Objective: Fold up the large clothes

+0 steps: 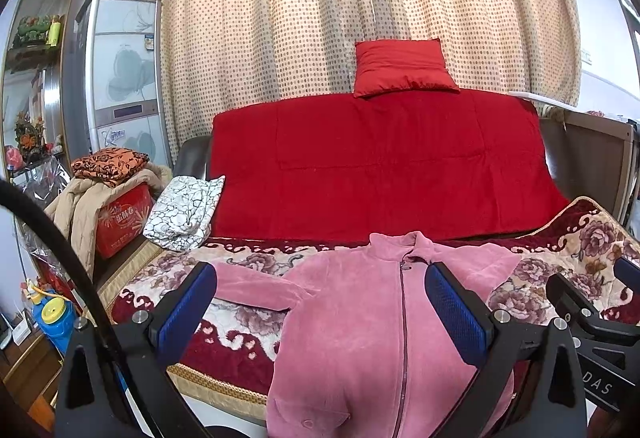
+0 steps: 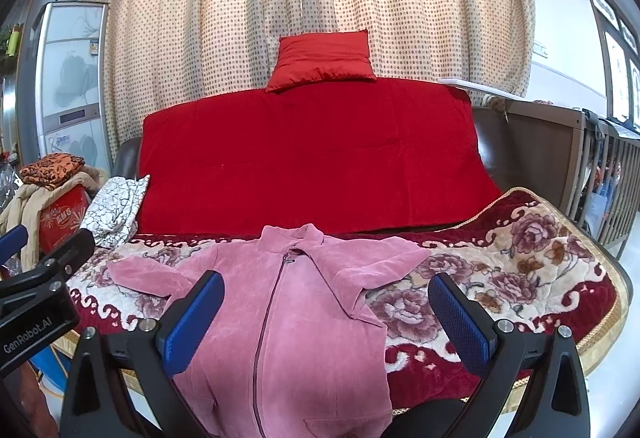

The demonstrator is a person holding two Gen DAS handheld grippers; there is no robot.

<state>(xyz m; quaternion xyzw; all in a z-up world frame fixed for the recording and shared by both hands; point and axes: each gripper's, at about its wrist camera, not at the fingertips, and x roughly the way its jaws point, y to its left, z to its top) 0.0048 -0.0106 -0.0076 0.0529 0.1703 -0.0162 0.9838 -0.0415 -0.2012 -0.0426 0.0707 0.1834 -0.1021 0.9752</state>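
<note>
Lying flat on the flowered blanket, the pink jacket was zipped, collar toward the red cushion. Both the left gripper and right gripper hovered above it, jaws spread wide, holding nothing.

Jacket flat on floral blanket — cushion behind, atop backrest; clothes pile at left.

Pink fleece jacket: lies front up and zipped closed in the lower centre of both views, collar toward the top of the frame, hem hanging over the near edge at the bottom. One sleeve extends toward the left of the frame, the other toward the right, bent inward. A patch pocket shows at the lower left of the body.
</note>
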